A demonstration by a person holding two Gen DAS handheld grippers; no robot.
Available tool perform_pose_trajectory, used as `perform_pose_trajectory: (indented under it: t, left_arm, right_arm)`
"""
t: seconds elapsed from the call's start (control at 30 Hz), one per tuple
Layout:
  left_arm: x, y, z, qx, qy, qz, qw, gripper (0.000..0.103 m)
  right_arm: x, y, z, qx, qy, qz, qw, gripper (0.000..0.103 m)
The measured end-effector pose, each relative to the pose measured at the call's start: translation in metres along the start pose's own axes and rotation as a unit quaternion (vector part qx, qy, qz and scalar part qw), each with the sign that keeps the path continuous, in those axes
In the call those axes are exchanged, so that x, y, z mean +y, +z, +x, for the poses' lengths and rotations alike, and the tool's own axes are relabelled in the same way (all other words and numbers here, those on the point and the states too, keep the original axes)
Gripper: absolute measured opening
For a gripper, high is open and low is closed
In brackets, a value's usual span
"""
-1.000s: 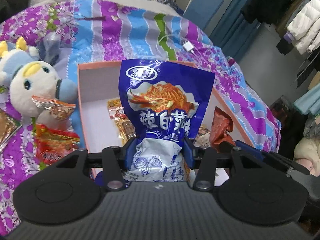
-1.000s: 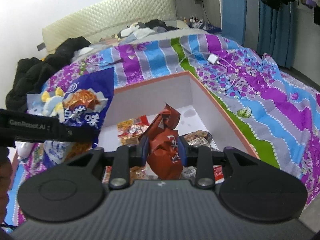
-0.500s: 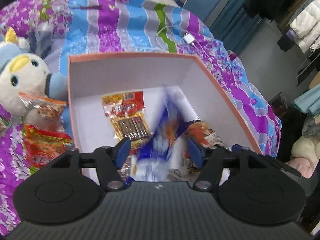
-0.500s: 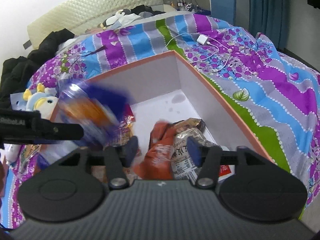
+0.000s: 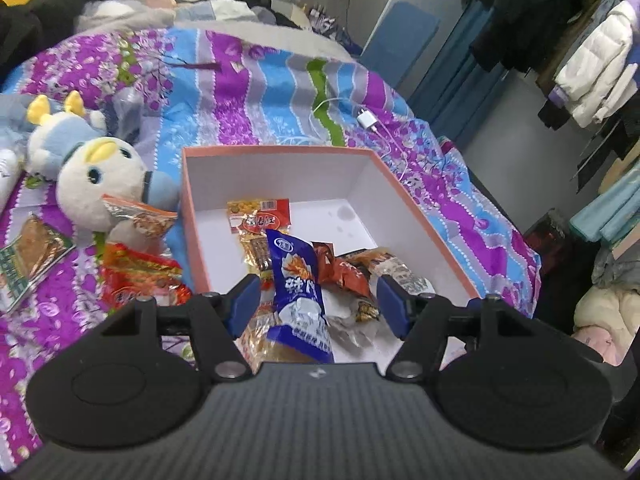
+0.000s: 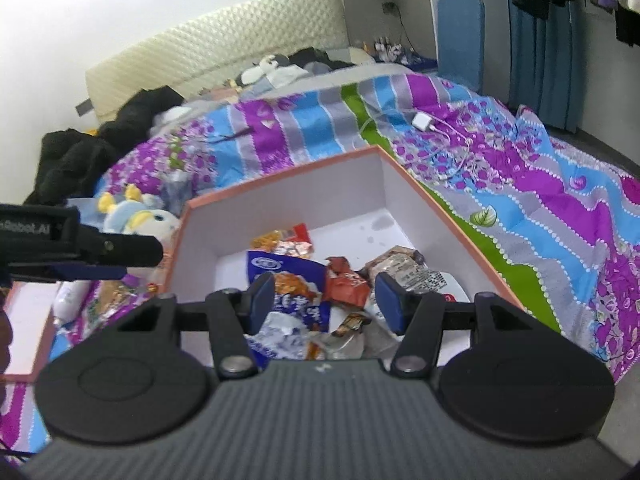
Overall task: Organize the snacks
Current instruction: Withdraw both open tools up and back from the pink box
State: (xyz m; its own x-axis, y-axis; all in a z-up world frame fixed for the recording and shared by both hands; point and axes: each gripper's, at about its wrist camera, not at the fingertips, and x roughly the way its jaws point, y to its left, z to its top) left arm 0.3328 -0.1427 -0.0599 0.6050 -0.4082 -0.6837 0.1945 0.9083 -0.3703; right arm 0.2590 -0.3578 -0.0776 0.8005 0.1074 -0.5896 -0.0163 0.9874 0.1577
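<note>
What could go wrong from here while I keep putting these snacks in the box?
The blue snack bag leans on the pile in the box rather than lying flat, so later packets may slide off it. The loose packets lie against the plush penguin, so a reaching left claw could snag it. The charger cable lies near the box's far corner and might catch.

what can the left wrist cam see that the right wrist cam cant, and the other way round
Only the left wrist view: the loose snack packets on the quilt, a red one and a brown and green one, plus hanging coats.

Only the right wrist view: the cream headboard and the left claw's arm seen from the side.

Both: the box, the blue packet lying in it, the plush toy, the white charger.
</note>
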Motion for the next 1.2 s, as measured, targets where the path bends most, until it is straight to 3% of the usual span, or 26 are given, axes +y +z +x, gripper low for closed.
perform_pose_trajectory:
  t: [0.43,0.77,1.2]
  left_arm:
    - [0.003,-0.046,-0.094,-0.041,-0.001,0.005,0.9992,0.069]
    - [0.01,-0.073,-0.132,-0.062,0.009,0.014,0.9979,0.069]
    - [0.036,-0.114,-0.169,-0.072,0.028,-0.009,0.997,0.069]
  right_arm:
    - [0.035,-0.02,-0.069,-0.041,0.023,-0.007,0.999,0.058]
    - [0.058,-0.039,-0.1,-0.051,0.035,-0.021,0.998,0.058]
    - [0.088,-0.071,-0.125,-0.048,0.06,-0.04,0.996,0.058]
